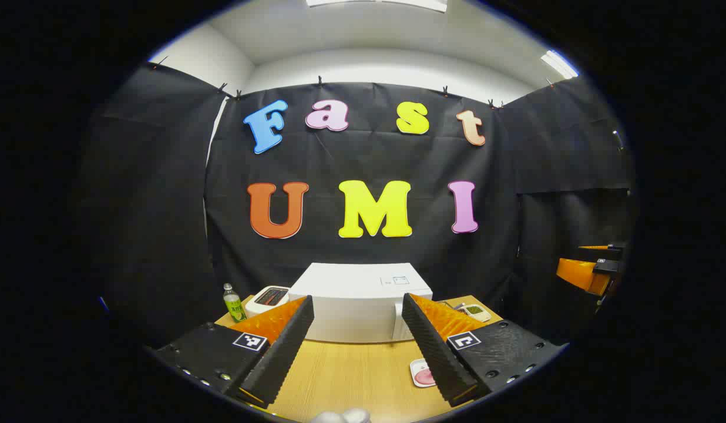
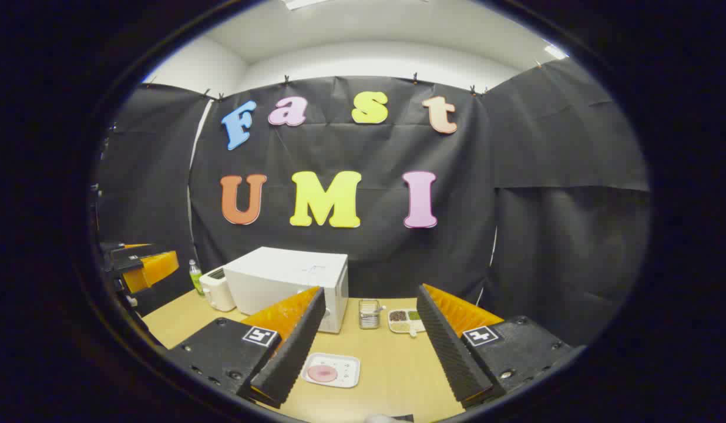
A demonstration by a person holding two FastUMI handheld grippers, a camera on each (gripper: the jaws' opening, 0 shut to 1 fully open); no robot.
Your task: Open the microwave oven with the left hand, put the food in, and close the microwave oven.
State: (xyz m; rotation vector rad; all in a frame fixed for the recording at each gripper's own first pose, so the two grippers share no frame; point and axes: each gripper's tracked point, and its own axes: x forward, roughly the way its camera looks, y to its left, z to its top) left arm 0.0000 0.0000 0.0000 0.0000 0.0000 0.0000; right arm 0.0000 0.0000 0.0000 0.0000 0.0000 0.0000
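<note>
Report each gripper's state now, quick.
Left gripper: open, holding nothing, aimed at the white box-shaped microwave oven.
Right gripper: open, holding nothing, above the white square plate of pink food.

A pale wooden worktop [image 2: 392,376] carries a few bystanders. At its far left corner a small clear bottle [image 1: 234,303] with a green label and a white cap stands upright. Just beside the bottle, to its right, sits a white toaster [image 1: 268,298] with dark slots on top; in the right gripper view the bottle [image 2: 195,276] stands behind the toaster [image 2: 217,289]. Toward the back right of the worktop a small metal rack [image 2: 369,314] stands upright, and just beside it lies a white divided tray [image 2: 406,321] holding green and brown bits in separate compartments. Bright ceiling lights [image 1: 558,63] shine above white walls.
</note>
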